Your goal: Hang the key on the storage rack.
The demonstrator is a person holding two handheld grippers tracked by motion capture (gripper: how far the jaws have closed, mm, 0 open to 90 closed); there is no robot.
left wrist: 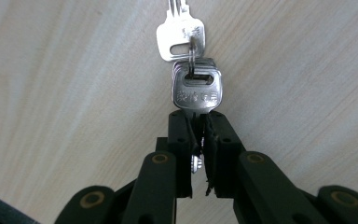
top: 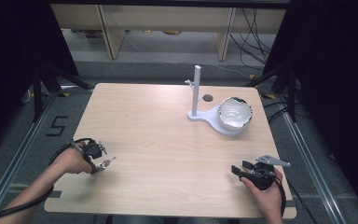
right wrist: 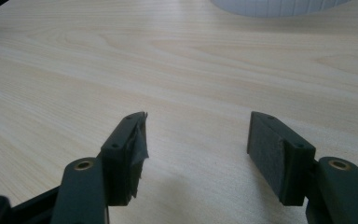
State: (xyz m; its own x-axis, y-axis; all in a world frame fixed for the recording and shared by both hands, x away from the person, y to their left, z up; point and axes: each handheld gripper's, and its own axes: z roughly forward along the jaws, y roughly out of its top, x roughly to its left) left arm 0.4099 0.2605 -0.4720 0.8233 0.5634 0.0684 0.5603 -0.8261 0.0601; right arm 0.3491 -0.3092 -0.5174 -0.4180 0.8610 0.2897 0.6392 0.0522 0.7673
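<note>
My left gripper is clamped on a bunch of keys, at 8 o'clock on the table; a second key hangs off the ring, over the wood. My right gripper sits at 5 o'clock, jaws wide, holding nothing. At 1 o'clock I see a white stand with a bowl on its base.

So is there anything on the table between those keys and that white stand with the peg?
Nothing visible. The left gripper holds the keys, and only bare table lies between them and the stand. The bowl sits beyond.
</note>
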